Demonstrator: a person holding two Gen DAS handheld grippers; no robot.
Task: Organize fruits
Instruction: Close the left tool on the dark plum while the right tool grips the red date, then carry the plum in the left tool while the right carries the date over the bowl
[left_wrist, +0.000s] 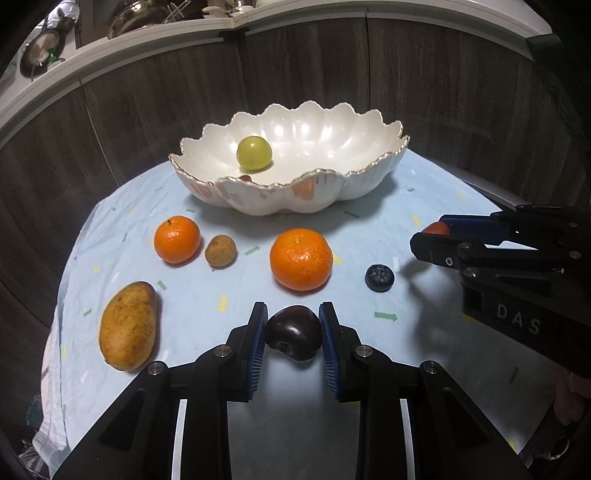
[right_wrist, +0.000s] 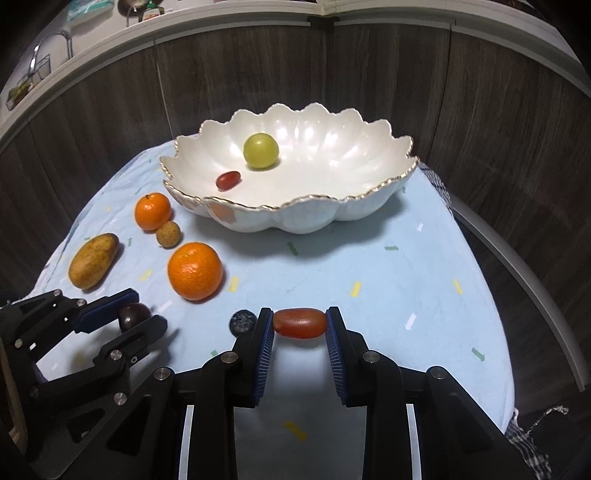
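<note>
My left gripper (left_wrist: 292, 328) is shut on a dark purple plum (left_wrist: 293, 336) just above the cloth; it also shows in the right wrist view (right_wrist: 135, 317). My right gripper (right_wrist: 300, 322) is shut on an oblong red tomato (right_wrist: 300, 323), seen in the left wrist view (left_wrist: 436, 229) too. The white scalloped bowl (right_wrist: 369, 206) holds a green grape (right_wrist: 260, 151) and a small red tomato (right_wrist: 228, 180). On the cloth lie two oranges (left_wrist: 301, 259) (left_wrist: 177, 239), a brown longan (left_wrist: 220, 251), a mango (left_wrist: 128, 325) and a blueberry (left_wrist: 379, 278).
The light blue cloth (right_wrist: 388, 280) covers a round table whose edge drops off on the left and right. Dark wood cabinet fronts (left_wrist: 295, 62) stand behind it, with a white counter of kitchenware above.
</note>
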